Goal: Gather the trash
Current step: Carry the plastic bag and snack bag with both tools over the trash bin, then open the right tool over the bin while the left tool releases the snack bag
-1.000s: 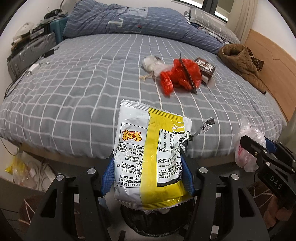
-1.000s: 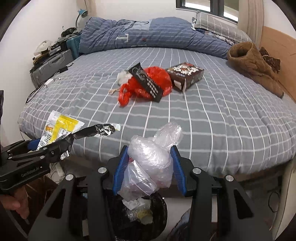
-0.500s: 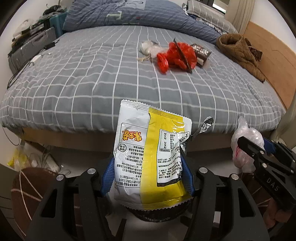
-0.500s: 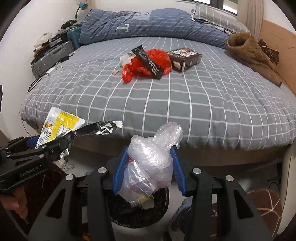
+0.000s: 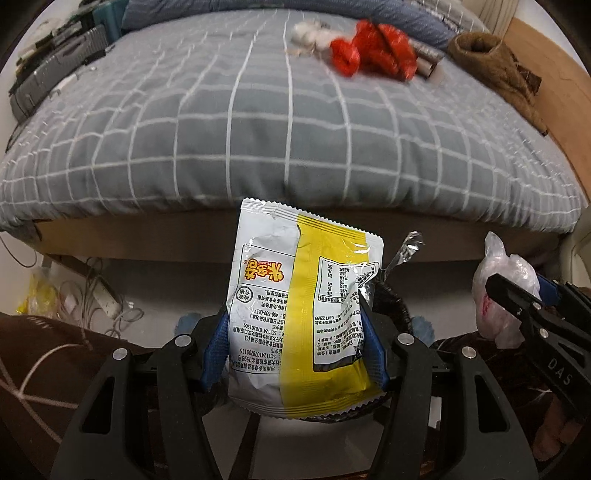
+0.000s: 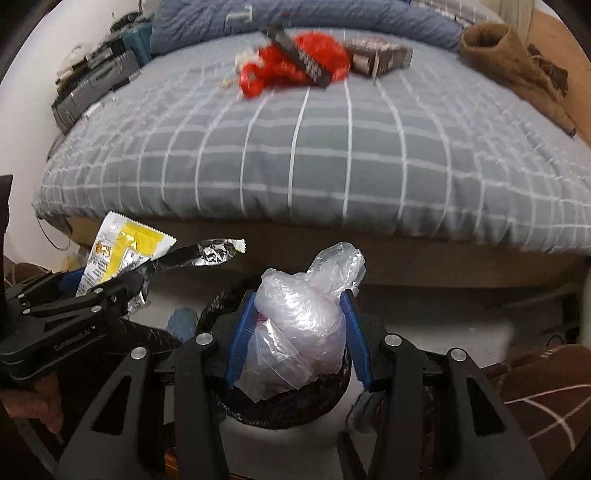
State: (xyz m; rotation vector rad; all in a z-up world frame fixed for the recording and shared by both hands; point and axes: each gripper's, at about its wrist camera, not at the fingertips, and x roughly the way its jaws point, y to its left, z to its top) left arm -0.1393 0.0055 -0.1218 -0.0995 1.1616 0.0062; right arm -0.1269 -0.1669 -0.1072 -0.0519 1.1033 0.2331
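Note:
My left gripper (image 5: 295,343) is shut on a white and yellow snack packet (image 5: 295,295) with torn silver foil at its right edge. The packet hangs over a bin with a black liner (image 5: 398,306), mostly hidden behind it. My right gripper (image 6: 299,332) is shut on a crumpled clear plastic bag (image 6: 303,317), just above the same bin (image 6: 280,410). On the grey checked bed (image 6: 332,155) lie a red plastic bag (image 6: 291,70), a dark wrapper (image 6: 299,55), a brown box (image 6: 384,55) and white tissue (image 5: 310,31). Each gripper appears in the other's view, the left (image 6: 107,291) and the right (image 5: 517,299).
A brown jacket (image 5: 495,62) lies at the bed's right side and a suitcase (image 5: 55,74) stands at its left. A power strip and cables (image 5: 103,295) lie on the floor under the bed edge. A brown rug (image 6: 535,387) covers the floor to the right.
Both grippers have sunk toward the floor and tilted further down, each still holding its piece. The bed has slid up in both views and the bin's rim now lies around the held trash.

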